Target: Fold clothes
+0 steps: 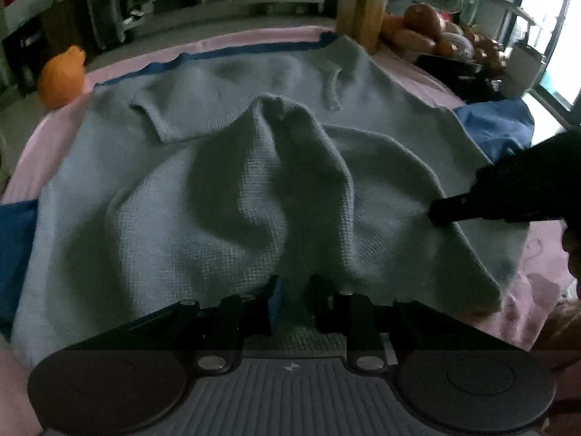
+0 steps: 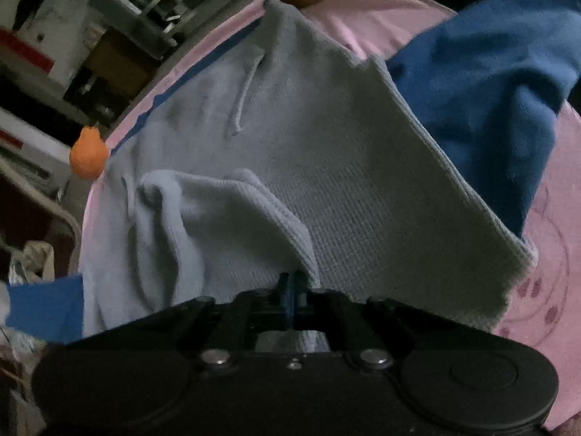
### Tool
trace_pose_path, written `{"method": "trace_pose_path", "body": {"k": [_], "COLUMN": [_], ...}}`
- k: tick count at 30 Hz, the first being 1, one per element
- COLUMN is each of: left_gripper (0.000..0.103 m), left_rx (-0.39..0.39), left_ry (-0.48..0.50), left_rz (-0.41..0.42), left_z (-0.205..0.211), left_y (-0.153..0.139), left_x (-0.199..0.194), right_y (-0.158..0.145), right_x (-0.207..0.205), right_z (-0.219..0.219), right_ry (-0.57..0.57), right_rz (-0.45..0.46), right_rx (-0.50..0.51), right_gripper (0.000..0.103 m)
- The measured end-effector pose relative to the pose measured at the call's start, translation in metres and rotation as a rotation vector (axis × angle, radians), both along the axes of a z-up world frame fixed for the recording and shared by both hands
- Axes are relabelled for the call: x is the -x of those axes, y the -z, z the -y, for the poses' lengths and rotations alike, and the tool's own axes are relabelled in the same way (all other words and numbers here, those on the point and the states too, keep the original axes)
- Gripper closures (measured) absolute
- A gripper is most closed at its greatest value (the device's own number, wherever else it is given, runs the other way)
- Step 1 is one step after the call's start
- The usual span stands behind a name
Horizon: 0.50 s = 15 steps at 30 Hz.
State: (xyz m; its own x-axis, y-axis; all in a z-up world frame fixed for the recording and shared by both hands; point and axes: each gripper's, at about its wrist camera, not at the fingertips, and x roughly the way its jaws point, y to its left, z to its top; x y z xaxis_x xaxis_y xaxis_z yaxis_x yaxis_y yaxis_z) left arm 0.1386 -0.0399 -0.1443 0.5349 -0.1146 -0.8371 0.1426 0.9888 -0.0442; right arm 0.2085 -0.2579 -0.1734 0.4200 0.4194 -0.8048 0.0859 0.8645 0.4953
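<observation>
Left claw [image 1: 292, 290] – right claw [image 2: 292, 287], both pinching grey sweater [image 1: 218, 189]

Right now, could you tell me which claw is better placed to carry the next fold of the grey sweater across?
Left, probably. The left claw pinches a raised ridge of the grey sweater near its middle, with flat knit ahead. The right claw grips a bunched fold close to the blue garment.

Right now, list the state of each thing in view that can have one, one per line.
Grey knitted garment: spread on the pink cover, near edge lifted and bunched into folds.
Left gripper: shut on the grey garment's near edge.
Right gripper: shut on a fold of the grey garment.
Blue cloth: crumpled beside the garment.
Pink cover: lying flat.
</observation>
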Motion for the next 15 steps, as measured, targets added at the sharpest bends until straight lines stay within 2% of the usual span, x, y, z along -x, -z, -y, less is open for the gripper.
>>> {"method": "trace_pose_path", "body": {"k": [3,6,10,13,15], "left_gripper": [0.086,0.084,0.084,0.083,0.083], "left_rx": [-0.017,0.006,0.055,0.087,0.077], "left_ry": [-0.037,-0.015,0.047,0.104,0.137], "left_rz": [-0.021,0.020,0.074,0.079,0.074], "left_z": [0.004,0.018,0.049,0.076,0.094], "left_y": [-0.016,-0.041,-0.072,-0.081,-0.078], "left_x": [0.001,0.009,0.009,0.003,-0.002], "right_y": [-0.010,-0.033,-0.076,-0.097,-0.102], "right_x": [0.008,0.019,0.032,0.033,0.026], "right_z": [-0.001,0.018,0.071,0.117,0.148], "right_ry": [-0.012,0.036,0.177,0.296,0.379], "right_rz": [0.044,0.115,0.234,0.296,0.312], "right_rx": [0.025,-0.018,-0.075,-0.065,-0.047], "right_gripper": [0.098,0.095,0.090,0.079,0.076]}}
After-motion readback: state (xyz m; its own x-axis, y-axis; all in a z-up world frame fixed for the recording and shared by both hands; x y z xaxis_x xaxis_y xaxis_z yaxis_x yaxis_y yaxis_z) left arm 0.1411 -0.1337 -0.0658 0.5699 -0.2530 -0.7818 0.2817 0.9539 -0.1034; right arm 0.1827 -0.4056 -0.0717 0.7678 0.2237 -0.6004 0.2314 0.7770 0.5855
